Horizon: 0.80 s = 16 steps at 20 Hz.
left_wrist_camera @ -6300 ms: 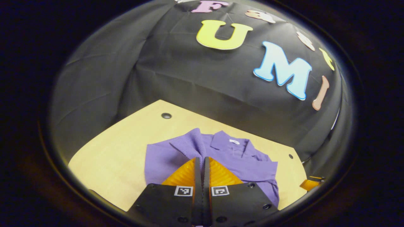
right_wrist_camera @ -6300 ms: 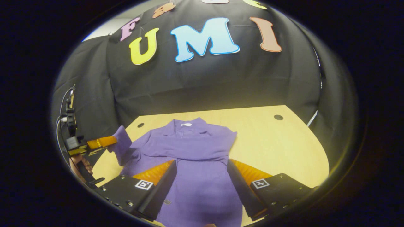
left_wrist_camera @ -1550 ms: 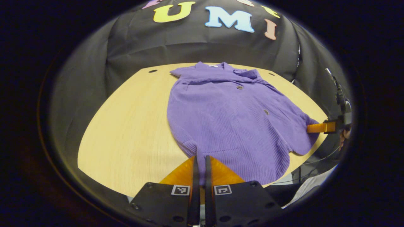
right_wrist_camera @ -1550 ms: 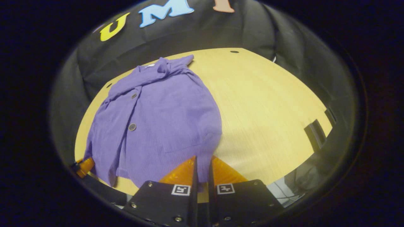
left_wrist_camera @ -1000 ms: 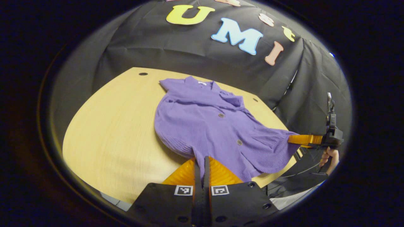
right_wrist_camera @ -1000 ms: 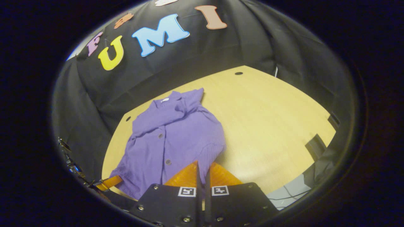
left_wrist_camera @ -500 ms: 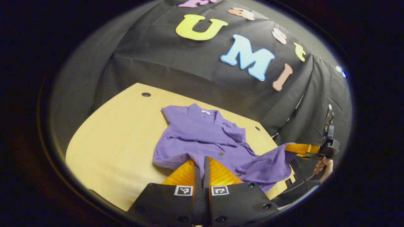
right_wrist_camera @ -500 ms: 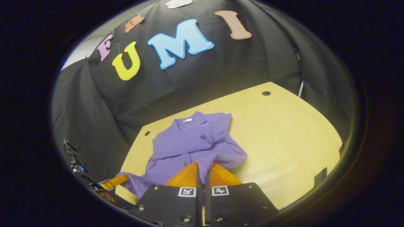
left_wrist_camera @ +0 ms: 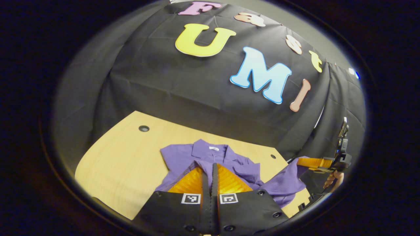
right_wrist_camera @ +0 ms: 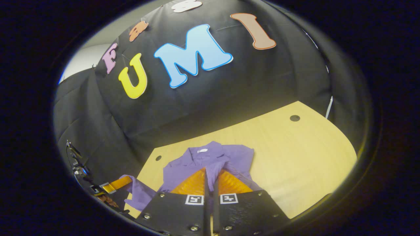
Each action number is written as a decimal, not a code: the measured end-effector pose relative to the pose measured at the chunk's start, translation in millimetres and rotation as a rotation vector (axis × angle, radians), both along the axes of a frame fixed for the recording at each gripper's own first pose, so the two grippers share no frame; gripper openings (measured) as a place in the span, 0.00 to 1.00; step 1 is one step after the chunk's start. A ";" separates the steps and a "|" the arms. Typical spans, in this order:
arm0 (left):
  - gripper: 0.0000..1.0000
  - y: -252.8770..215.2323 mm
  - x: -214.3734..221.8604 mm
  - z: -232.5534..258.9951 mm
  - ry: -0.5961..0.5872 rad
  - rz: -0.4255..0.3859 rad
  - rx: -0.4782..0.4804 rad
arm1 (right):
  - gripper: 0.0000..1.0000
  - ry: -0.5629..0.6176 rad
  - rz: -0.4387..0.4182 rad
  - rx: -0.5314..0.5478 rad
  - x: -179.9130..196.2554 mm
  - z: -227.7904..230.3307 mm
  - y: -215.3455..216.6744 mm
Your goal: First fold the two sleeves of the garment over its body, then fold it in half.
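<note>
Left gripper view: the left gripper (left_wrist_camera: 210,170) pinches the shirt (left_wrist_camera: 210,155) hem, now carried nearer the collar on the table (left_wrist_camera: 121,157); folded sleeves are hidden. Right gripper view: the right gripper (right_wrist_camera: 210,175) likewise clamps the hem, covering the shirt's front.

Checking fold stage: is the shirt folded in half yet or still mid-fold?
Mid-fold. Both grippers, left and right, hold the shirt hem raised near the collar, not laid down.
</note>
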<state>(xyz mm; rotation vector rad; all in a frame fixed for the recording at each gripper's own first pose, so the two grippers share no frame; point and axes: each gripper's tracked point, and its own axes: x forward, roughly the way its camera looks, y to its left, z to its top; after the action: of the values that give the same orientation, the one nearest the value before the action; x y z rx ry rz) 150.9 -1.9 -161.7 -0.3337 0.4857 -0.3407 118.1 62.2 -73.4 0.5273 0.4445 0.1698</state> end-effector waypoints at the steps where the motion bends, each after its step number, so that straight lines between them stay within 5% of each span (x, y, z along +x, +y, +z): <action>1: 0.07 -3.4 13.2 2.4 -0.010 0.005 0.005 | 0.04 -0.003 0.002 0.009 11.8 0.4 -2.4; 7: 0.06 -18.9 95.1 4.8 -0.079 0.048 0.054 | 0.04 -0.026 -0.005 0.033 87.4 -1.2 -22.4; 16: 0.06 -8.3 204.0 -55.0 -0.044 0.154 0.130 | 0.04 0.040 -0.017 0.022 191.7 -57.7 -40.8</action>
<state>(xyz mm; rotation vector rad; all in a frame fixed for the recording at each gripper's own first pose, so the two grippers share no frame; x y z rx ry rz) 354.9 -10.2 -216.7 -0.2351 0.4341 -0.1653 309.9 21.4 -131.1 0.5568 0.4770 0.1478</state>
